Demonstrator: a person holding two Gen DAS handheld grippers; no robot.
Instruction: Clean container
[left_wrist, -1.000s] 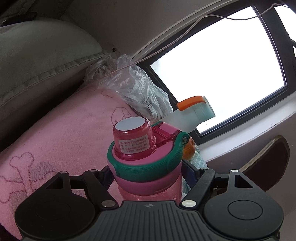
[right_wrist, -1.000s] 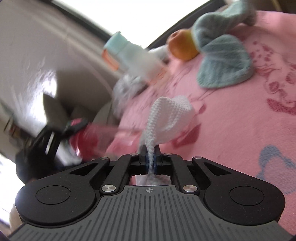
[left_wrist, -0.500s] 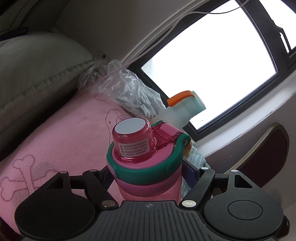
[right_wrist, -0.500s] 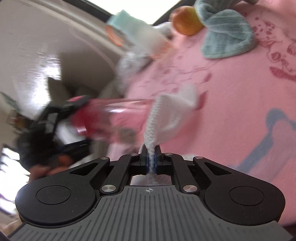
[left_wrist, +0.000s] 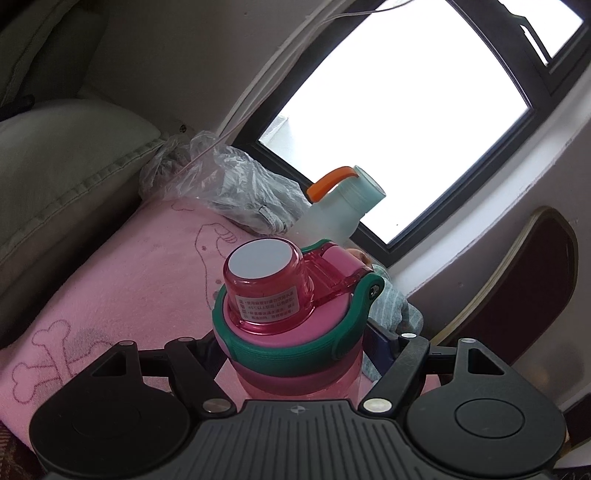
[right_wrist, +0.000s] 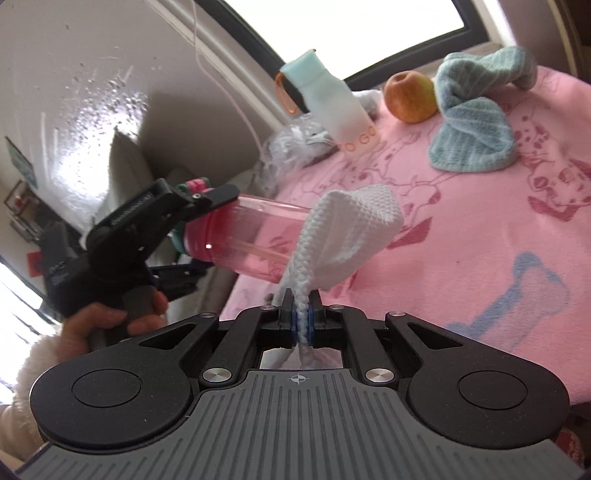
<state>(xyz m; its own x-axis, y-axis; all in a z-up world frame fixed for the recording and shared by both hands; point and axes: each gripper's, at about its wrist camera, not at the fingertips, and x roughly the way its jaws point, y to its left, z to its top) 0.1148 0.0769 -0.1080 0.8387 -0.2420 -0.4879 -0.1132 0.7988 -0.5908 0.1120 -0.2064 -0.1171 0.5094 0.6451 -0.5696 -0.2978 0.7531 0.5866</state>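
My left gripper (left_wrist: 295, 354) is shut on a pink see-through bottle (left_wrist: 284, 317) with a green-ringed lid, held just below the lid and above the pink blanket. In the right wrist view the bottle (right_wrist: 255, 240) lies sideways in the air, gripped by the left gripper (right_wrist: 199, 206). My right gripper (right_wrist: 301, 321) is shut on a white waffle-weave cloth (right_wrist: 343, 236), which hangs against the bottle's lower end.
A pink blanket (right_wrist: 461, 229) covers the surface. On it by the window lie a white bottle with an orange loop (right_wrist: 328, 107), an apple (right_wrist: 408, 98), a teal towel (right_wrist: 476, 125) and a crumpled plastic bag (left_wrist: 221, 188). A grey cushion (left_wrist: 62, 177) is at left, a chair back (left_wrist: 535, 280) at right.
The pink bottle has been lifted and turned sideways toward the right gripper. The white cloth now rests against the bottle's lower end. Both grips are unchanged.
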